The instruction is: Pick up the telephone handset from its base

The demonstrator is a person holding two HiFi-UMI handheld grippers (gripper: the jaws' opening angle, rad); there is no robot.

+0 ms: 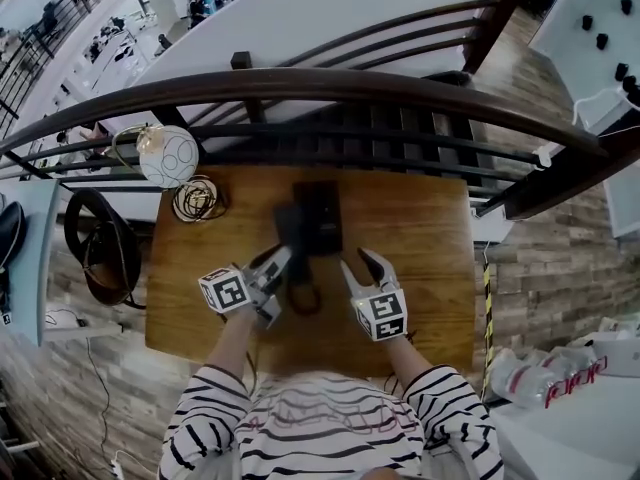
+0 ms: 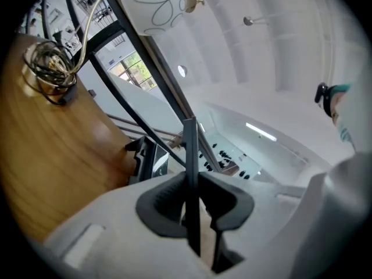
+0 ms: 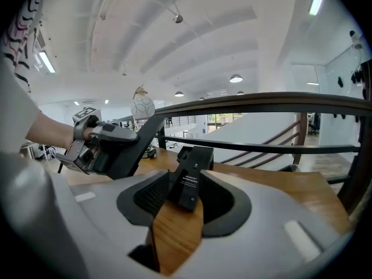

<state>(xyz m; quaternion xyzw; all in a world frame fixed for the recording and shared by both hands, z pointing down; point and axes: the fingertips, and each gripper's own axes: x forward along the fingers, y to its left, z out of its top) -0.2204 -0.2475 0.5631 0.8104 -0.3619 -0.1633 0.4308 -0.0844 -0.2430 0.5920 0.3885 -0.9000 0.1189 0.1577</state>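
left tongs (image 2: 195, 205) gripping handset (image 3: 138, 143), right tongs (image 3: 186, 199) open

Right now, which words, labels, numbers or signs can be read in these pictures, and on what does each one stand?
Base: lines of white print, too small to read.
Bottles: red letters, too blurred to read.
Left cube, right cube: square markers only, no words.
No other text shows.

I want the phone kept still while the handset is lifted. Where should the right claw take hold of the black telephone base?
I'd grip the black rectangular telephone base across its narrow width at the near end, from the person's side. It lies flat with long parallel sides, the open right claw faces it, and the left claw holds the black handset at its left.
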